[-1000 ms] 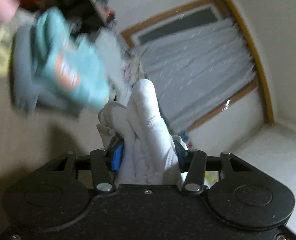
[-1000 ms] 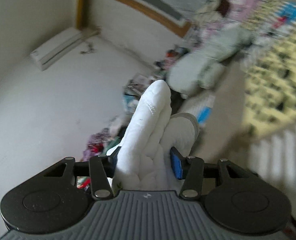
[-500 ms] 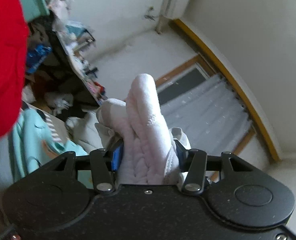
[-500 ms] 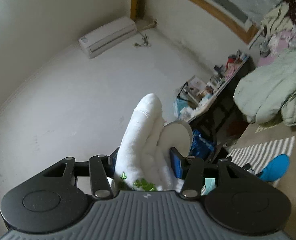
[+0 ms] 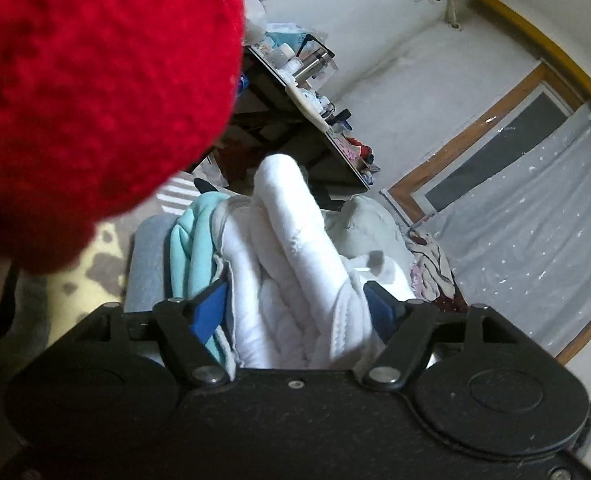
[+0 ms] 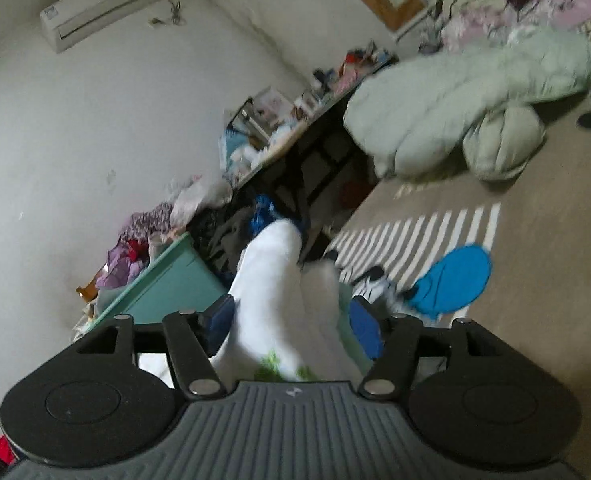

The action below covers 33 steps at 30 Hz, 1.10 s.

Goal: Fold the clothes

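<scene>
A bunched white garment (image 5: pixel 291 264) fills my left gripper (image 5: pixel 295 304), which is shut on it between the blue pads (image 5: pixel 209 310). Behind the fold lies a teal piece of clothing (image 5: pixel 191 240) on a grey one (image 5: pixel 147 256). In the right wrist view my right gripper (image 6: pixel 291 320) is shut on the white garment (image 6: pixel 275 280) too; a green print (image 6: pixel 271 362) shows near the gripper body. Both grippers are held up in the air, above the bed.
A person's red knitted sleeve (image 5: pixel 87 92) fills the upper left of the left view. A dark cluttered table (image 6: pixel 295 128) stands along the white wall. A pale green duvet (image 6: pixel 455 108), a blue cloth (image 6: pixel 451 280) and a teal box (image 6: pixel 163 284) lie around the striped bedding.
Both views have swung down from the wall and ceiling toward the bed and table. The red sleeve has come to cover more of the left view. Both grips stay shut on the white garment.
</scene>
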### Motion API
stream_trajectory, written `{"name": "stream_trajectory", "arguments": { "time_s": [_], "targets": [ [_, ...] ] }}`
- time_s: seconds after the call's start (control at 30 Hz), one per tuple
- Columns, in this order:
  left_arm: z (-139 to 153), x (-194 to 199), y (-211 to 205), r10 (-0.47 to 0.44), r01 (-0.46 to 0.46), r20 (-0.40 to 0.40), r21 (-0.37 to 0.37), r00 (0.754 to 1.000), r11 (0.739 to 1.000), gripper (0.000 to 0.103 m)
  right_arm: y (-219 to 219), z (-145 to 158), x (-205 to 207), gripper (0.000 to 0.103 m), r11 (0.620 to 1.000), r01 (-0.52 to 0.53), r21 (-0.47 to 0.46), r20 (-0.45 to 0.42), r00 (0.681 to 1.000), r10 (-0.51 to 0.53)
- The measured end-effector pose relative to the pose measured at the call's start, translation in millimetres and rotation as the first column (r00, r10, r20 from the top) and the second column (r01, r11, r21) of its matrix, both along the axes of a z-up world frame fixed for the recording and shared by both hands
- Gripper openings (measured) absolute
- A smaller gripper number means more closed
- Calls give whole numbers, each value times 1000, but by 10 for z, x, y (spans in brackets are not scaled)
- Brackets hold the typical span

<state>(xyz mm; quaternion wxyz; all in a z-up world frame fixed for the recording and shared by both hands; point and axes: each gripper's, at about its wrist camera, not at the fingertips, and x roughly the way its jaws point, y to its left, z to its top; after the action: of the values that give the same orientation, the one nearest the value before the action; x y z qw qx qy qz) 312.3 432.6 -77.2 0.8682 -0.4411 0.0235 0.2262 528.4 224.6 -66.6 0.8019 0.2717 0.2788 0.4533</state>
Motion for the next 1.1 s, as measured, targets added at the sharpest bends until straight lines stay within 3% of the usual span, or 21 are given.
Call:
{"name": "stream_trajectory", "arguments": {
  "time_s": [0.07, 0.23, 0.37, 0.47, 0.53, 0.6, 0.73, 0.87, 0.97, 1.03, 1.1],
  "targets": [
    [63, -49, -40, 16, -16, 1, 24, 1000, 1000, 83, -138, 91, -58, 78, 1000, 31, 1, 20, 999, -31],
    [249, -212, -240, 31, -32, 8, 111, 999, 993, 86, -387, 142, -201, 79, 996, 86, -15, 30, 996, -86],
    [350, -327, -355, -10, 12, -11, 113, 1000, 994, 92, -638, 89, -570, 79, 995, 72, -75, 44, 997, -69],
    [366, -320, -471, -64, 70, -72, 89, 995, 994, 100, -922, 53, -966, 80, 986, 65, -152, 29, 998, -62],
    [398, -224, -594, -136, 149, -151, 75, 979, 986, 101, -1162, 46, -1230, 82, 981, 69, -181, 10, 998, -68],
    [468, -248, -793, -168, 197, -218, 122, 962, 973, 101, -1458, 42, -1545, 87, 972, 88, -219, 13, 996, -87],
    [597, -334, -1269, -201, 291, -343, 237, 918, 927, 103, -2115, -15, -2197, 93, 955, 128, -267, -9, 991, -136],
    [584, -582, -1804, -217, 360, -411, 308, 885, 881, 103, -2763, -57, -2873, 95, 933, 188, -307, -51, 976, -213],
    [624, -912, -2254, -194, 402, -465, 404, 864, 822, 103, -3172, -47, -3281, 98, 921, 247, -302, -70, 958, -280],
    [648, -1034, -2476, -154, 398, -462, 495, 874, 772, 103, -3416, -34, -3539, 99, 914, 281, -292, -85, 944, -318],
    [727, -1202, -2673, -166, 395, -421, 545, 892, 740, 103, -3592, -14, -3752, 99, 909, 306, -281, -91, 935, -343]
  ]
}}
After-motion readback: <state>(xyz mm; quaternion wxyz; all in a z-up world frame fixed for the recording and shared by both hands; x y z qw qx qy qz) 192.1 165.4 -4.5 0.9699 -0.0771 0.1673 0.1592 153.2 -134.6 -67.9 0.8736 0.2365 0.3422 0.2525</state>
